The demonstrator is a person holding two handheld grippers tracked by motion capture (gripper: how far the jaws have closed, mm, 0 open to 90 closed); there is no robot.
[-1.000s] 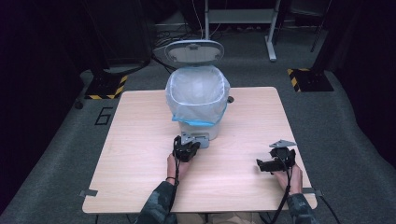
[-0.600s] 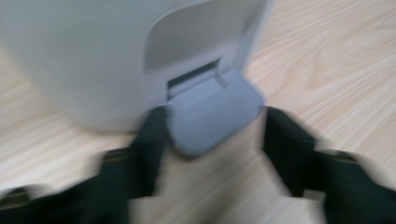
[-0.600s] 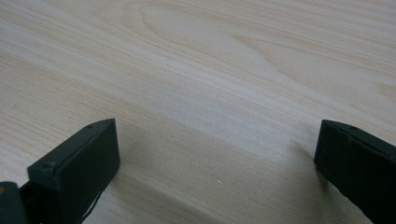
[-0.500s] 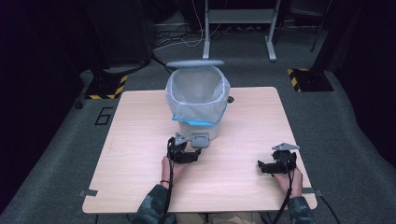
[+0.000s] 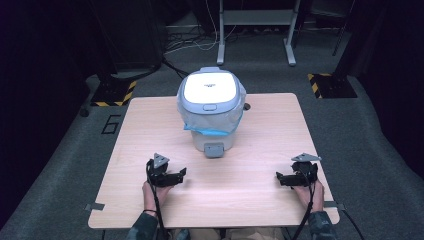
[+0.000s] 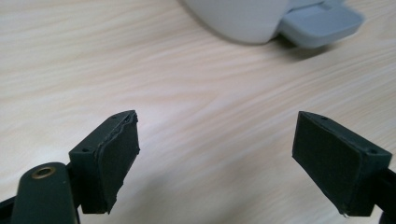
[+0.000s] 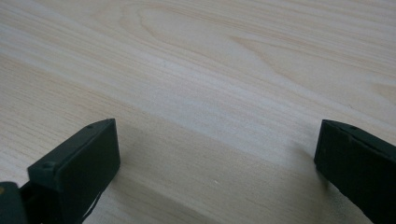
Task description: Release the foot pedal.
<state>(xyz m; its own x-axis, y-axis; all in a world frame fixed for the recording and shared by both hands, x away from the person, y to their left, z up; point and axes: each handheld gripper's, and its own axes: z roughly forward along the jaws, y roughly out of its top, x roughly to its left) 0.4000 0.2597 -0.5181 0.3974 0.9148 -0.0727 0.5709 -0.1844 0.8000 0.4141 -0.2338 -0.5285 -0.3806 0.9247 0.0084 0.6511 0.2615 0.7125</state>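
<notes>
A small white pedal bin [image 5: 211, 105] stands at the table's middle, its lid [image 5: 210, 89] down and a clear bag with a blue hem folded over its rim. Its grey pedal [image 5: 214, 149] juts out at the front. My left gripper [image 5: 179, 175] rests on the table to the near left of the pedal, open and empty. In the left gripper view the left gripper [image 6: 217, 154] faces the bin's base [image 6: 243, 18] and the pedal [image 6: 322, 23] from a short way off. My right gripper [image 5: 281, 179] lies open near the right edge, and the right gripper [image 7: 217, 158] has bare wood between its jaws.
The wooden table [image 5: 150, 130] sits on a grey carpet floor. A metal stand's legs [image 5: 255, 30] and cables lie beyond the far edge. Black-and-yellow striped pads [image 5: 327, 85] flank the table's far corners.
The bin's lid, raised in both earlier frames, has dropped shut. My left gripper has drawn back from the pedal toward the near left. The right gripper has barely moved.
</notes>
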